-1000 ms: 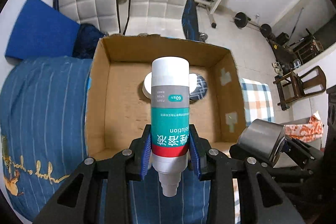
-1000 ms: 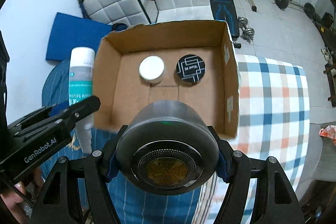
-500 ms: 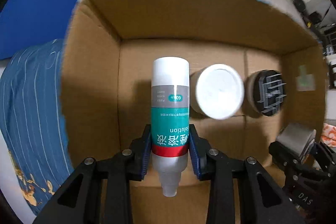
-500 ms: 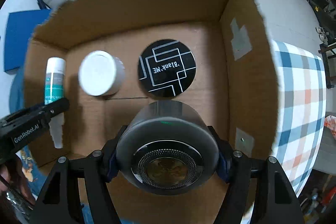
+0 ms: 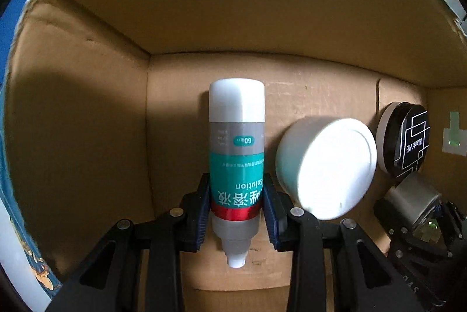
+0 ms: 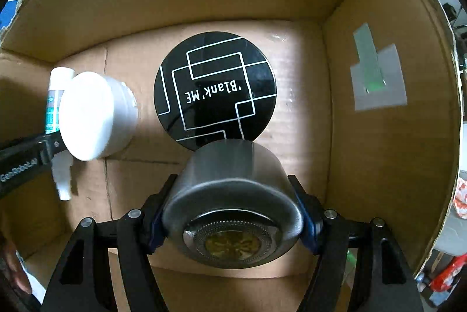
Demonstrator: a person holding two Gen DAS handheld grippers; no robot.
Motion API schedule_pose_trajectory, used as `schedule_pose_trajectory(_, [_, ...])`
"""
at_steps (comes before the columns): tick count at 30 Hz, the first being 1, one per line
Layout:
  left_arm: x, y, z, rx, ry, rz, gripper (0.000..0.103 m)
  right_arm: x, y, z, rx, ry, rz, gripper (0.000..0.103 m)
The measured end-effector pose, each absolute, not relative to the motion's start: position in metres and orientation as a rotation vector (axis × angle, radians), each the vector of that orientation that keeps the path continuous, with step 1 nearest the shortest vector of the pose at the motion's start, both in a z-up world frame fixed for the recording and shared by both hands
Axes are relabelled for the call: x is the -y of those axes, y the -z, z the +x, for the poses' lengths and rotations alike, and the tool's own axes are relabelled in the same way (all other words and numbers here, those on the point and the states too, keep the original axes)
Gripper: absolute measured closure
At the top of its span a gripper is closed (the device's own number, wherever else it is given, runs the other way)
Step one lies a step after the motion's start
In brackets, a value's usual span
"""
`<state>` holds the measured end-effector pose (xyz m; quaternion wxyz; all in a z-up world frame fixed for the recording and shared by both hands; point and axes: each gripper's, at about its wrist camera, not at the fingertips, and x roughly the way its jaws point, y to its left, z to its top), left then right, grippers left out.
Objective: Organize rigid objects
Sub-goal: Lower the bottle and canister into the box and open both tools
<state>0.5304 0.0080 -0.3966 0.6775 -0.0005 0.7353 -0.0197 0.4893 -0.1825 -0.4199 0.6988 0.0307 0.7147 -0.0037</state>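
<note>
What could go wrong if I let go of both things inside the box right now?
1. The bottle hangs cap-down in the left gripper close beside the white jar; released, it will likely tip against the jar.
2. The grey canister in the right gripper sits right by the black round tin; whether it has reached the box floor cannot be told, so it might drop onto the tin's edge or roll.

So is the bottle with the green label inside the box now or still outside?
Inside. The bottle, clamped in the left gripper, has cardboard box walls around it and the box floor behind it, beside the white jar.
</note>
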Motion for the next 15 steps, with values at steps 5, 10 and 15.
schedule_pose_trajectory(5, [-0.016,0.396,0.526,-1.648,0.042,0.0,0.073,0.181,0.421,0.494,-1.59,0.014,0.045,0.03])
schedule_pose_trajectory(10, [-0.01,0.396,0.518,-1.666,0.038,-0.003,0.073,0.18,0.425,0.496,-1.606,0.016,0.037,0.029])
schedule_pose_trajectory(15, [-0.009,0.392,0.515,-1.696,0.019,0.016,0.061,0.178,0.429,0.507,-1.649,0.007,0.039,0.027])
